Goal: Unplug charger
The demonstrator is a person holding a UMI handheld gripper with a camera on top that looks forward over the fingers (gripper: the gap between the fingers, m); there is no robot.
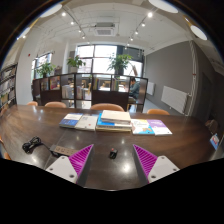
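i hold the tongs (pixel 112 160) wide and empty above the desk (pixel 40 125). the dark object (pixel 32 144), possibly the charger, sits well left; risk: closing on nothing.

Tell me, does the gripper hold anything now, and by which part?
Nothing is held. The gripper is open over the table; a small dark object lies between its fingers, untouched.
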